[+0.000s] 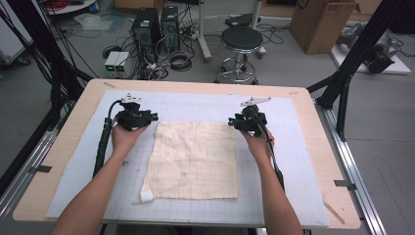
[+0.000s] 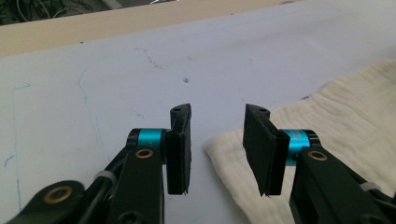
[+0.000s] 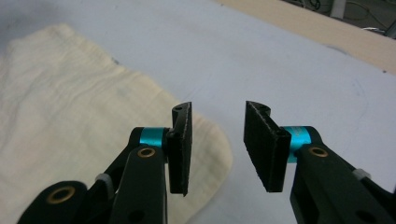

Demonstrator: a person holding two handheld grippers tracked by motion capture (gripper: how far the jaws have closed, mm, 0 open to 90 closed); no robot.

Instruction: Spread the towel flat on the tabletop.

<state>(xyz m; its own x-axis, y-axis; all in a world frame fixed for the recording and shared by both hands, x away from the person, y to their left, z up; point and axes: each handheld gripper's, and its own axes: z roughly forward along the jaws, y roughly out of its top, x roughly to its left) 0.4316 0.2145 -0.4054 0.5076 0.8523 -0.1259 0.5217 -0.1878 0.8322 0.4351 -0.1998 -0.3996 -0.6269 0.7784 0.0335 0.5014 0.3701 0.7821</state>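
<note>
A cream square cloth [image 1: 193, 159] lies flat on the pale blue mat [image 1: 303, 161], with a small white tag at its near left corner. My left gripper [image 1: 152, 117] hovers at the cloth's far left corner, jaws open; in the left gripper view that corner of the cloth [image 2: 233, 144] lies just below the gap of the left gripper [image 2: 217, 149]. My right gripper [image 1: 231, 122] is at the far right corner, also open. In the right gripper view the right gripper [image 3: 217, 147] stands over the rounded corner of the cloth [image 3: 212, 140], nothing between its pads.
The mat covers a wooden table [image 1: 63, 147] with bare wood margins all round. Beyond the far edge are a black stool [image 1: 241, 41], computer towers [image 1: 147, 29] with cables, and a cardboard box [image 1: 320, 22]. A black frame post [image 1: 364, 44] rises at the right.
</note>
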